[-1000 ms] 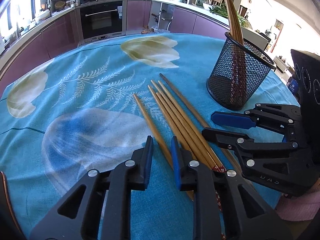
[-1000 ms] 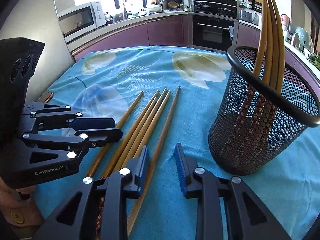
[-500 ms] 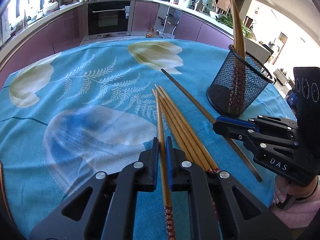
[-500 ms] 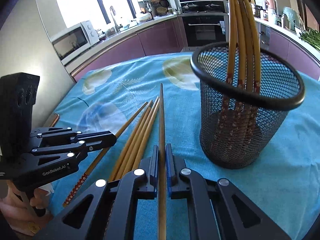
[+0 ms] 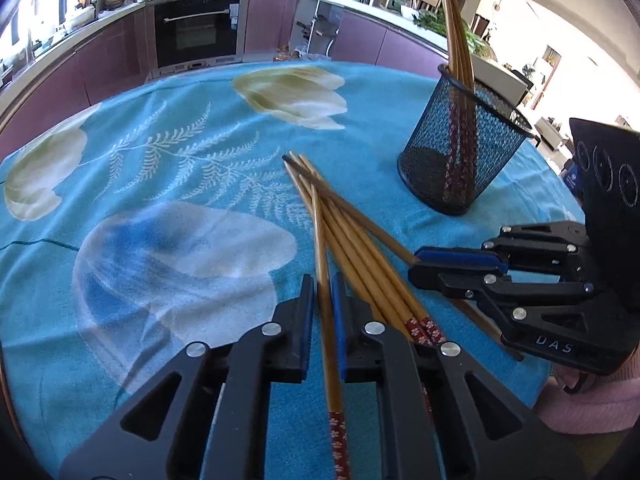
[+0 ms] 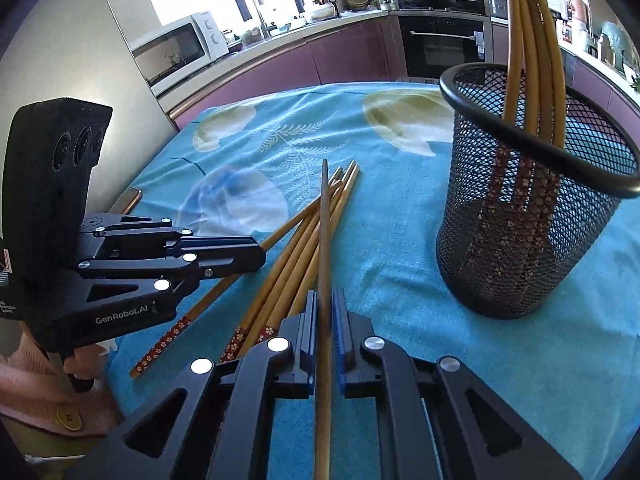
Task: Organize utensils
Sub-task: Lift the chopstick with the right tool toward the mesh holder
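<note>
- Kitchen cabinets in purple, a built-in oven and a microwave ring a table under a blue tablecloth printed with pale flowers and ferns.
- Left gripper: its blue-padded fingers are pressed onto one bamboo chopstick, which runs straight ahead between them; its red patterned end sticks back under the gripper body.
- Just to that gripper's right lies a loose bundle of chopsticks on the cloth, tips fanned ahead, red ends beside the gripper's right finger.
- Right gripper: pinched on a single darker chopstick, which points ahead and crosses above the bundle lying to its left.
- Seen from the right wrist, the left gripper sits off to the left, with its chopstick angled in over the bundle.
- Black mesh holder stands upright ahead and to the right of the right gripper, apart from the bundle; several chopsticks already stand in it, leaning on the rim.
- A pink sleeve shows behind the right gripper.
</note>
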`<state>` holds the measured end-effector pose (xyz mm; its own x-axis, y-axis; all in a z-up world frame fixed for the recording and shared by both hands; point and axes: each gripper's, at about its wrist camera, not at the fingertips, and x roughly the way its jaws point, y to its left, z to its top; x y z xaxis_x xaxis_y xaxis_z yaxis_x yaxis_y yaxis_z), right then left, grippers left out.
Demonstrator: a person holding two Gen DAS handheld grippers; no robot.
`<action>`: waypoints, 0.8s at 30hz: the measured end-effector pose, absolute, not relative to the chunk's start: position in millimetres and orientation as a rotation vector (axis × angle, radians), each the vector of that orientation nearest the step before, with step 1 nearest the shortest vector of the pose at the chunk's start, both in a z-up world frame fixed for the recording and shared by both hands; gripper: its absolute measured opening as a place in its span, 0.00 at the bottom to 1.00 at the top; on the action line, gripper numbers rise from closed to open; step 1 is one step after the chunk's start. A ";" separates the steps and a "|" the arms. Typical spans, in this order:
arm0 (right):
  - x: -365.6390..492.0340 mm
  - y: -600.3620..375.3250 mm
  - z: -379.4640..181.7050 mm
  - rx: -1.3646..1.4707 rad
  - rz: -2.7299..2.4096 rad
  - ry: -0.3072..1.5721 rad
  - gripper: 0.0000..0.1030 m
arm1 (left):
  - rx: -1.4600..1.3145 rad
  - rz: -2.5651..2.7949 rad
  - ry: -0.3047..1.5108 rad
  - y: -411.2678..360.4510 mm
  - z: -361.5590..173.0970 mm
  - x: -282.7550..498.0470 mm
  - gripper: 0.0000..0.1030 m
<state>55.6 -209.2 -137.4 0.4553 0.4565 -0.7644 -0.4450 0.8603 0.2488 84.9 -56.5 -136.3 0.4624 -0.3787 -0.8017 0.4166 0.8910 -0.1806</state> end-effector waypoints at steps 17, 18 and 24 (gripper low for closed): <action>62.9 -211.4 -126.2 0.028 0.572 0.898 0.06 | 0.023 -0.515 0.969 -54.4 -128.8 89.3 0.07; 61.3 -213.0 -122.6 0.033 0.577 0.885 0.06 | 0.018 -0.521 0.962 -53.6 -125.6 88.1 0.07; 50.4 -229.1 -95.2 0.072 0.601 0.802 0.06 | -0.024 -0.568 0.899 -47.2 -97.7 81.0 0.07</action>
<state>50.4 -229.1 -95.2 0.5383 0.5315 -0.6540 -0.4782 0.8317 0.2822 81.0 -47.2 -97.7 0.4861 -0.4770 -0.7322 0.4571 0.8529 -0.2522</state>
